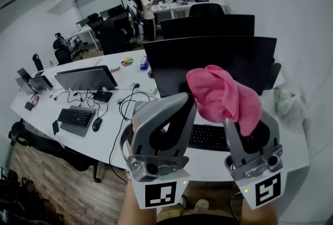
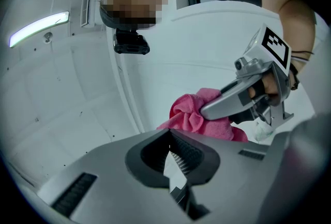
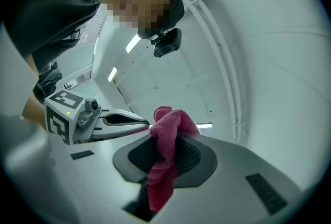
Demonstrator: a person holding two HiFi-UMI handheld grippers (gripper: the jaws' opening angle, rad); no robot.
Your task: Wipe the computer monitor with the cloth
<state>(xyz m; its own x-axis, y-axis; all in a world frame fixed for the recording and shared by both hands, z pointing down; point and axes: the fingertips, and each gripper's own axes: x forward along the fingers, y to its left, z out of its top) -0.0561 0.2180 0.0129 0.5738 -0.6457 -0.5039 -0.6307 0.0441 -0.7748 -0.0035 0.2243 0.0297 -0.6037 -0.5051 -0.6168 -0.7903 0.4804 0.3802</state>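
Your right gripper (image 1: 240,124) is clamped on the pink cloth (image 1: 223,94). In the right gripper view a fold runs down between the jaws and the rest bunches above them. You hold the cloth raised in front of the lower right part of the dark computer monitor (image 1: 171,65), and you cannot tell from these views whether it touches the screen. Your left gripper (image 1: 185,99) is just beside it on the left. Its jaws are drawn together with nothing between them, and its tips are close to the cloth.

At the far right end of the white desk (image 1: 112,138) sits a pale crumpled bag (image 1: 289,102), and you cannot make out what is in it.

A black keyboard (image 1: 208,136) lies on the desk below the monitor, partly hidden behind both grippers. Loose black cables (image 1: 127,104) loop across the desk to the left of the monitor. Further left stands a second monitor (image 1: 86,77) tilted back, with its own keyboard (image 1: 75,116) and a mouse (image 1: 97,124) in front of it.

Behind your monitor another dark screen (image 1: 208,25) stands back to back with it. At the far side of the room a person (image 1: 141,8) stands among black office chairs (image 1: 112,31).
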